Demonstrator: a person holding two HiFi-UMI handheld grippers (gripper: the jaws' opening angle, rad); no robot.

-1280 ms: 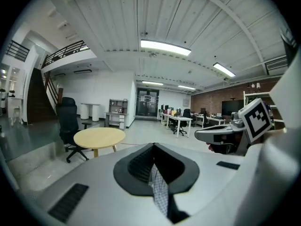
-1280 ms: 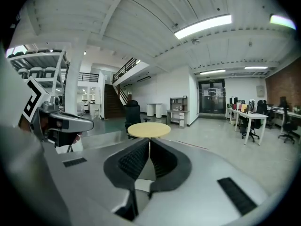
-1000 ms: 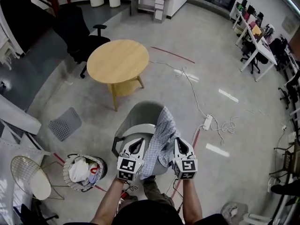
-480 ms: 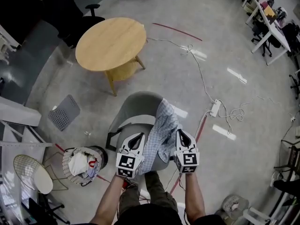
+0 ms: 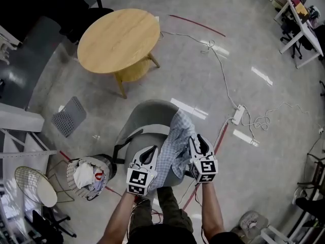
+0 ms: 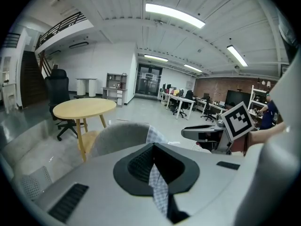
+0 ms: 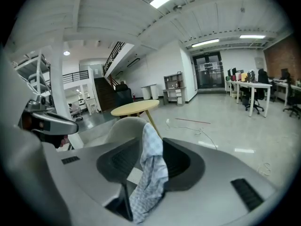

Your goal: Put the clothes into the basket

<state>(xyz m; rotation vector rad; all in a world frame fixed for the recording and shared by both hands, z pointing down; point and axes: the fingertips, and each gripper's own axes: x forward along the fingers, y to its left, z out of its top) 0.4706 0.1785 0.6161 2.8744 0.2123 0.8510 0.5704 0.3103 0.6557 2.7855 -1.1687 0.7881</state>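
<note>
Nearest, the L gripper (image 5: 149,154) has its jaws closed tight on a thin strip of the blue-and-white checked cloth (image 5: 177,140); no gap shows in the left gripper view. The R gripper (image 5: 199,142), just across the cloth, is the one that changes. Its jaws have just been opening and now stand a little apart, w/ a bunched fold of the cloth still lying btwn them, seemingly no longer pinched.

Otherwise little differs from a sec ago: the cloth is still draped over the back and seat of the grey shell chair (image 5: 144,117), one gripper at each side of it. So the cloth isn't in the basket yet. Prob. R is letting go, either to re-grip or to leave the carry to L; can't say which.

The round white mesh basket (image 5: 69,174), already w/ some clothes inside, stands on the floor (image 5: 228,75) near the chair on the person's left, apart from the cloth. Further off, beyond the chair, is a round pale-wood table (image 5: 119,34).
</note>
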